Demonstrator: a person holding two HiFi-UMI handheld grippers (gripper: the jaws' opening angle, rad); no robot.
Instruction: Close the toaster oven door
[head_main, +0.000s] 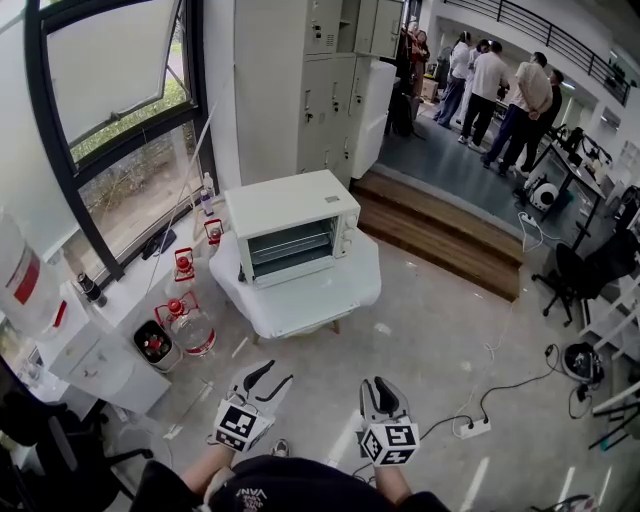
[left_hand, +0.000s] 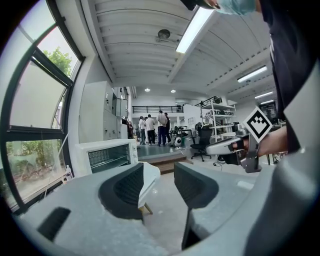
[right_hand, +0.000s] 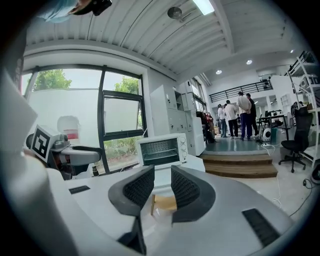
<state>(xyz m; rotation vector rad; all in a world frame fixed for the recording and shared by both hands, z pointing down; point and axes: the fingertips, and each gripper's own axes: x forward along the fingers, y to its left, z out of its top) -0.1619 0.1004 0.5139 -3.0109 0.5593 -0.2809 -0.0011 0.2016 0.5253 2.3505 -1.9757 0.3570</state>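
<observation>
One toaster oven (head_main: 292, 225), white, stands toward the rear of a low white worktop (head_main: 335, 292) with rounded corners, just below the window (head_main: 110, 130) and straight ahead of the person. Its front faces the person. Wire racks (head_main: 290, 247) show in the front and knobs (head_main: 349, 226) run down its right side. Whether the door is lowered or up cannot be told from these views.

Two claws hang side by side over the floor (head_main: 430, 330), both well apart from the oven and pointing toward it.
- The left claw (head_main: 275, 374) is released, its jaws wide apart with nothing between them. Through the gap show only the floor and a wooden leg (left_hand: 145, 208) of the worktop.
- The right claw (head_main: 377, 388) is released, its jaws apart by a narrower gap with nothing between them. The oven sits far beyond, above the gap.

Surroundings:
- Several clear jugs with red caps (head_main: 188, 322) stand on the floor to the left of the worktop, beside the window ledge.
- A tall pale cabinet (head_main: 330, 80) stands behind the oven.
- A wooden step (head_main: 440, 230) leads up to a raised floor.
- A group of persons (head_main: 500, 95) stands on that raised floor, far off.
- A white power strip (head_main: 473, 427) with trailing cable lies on the floor to the right of the claws.
</observation>
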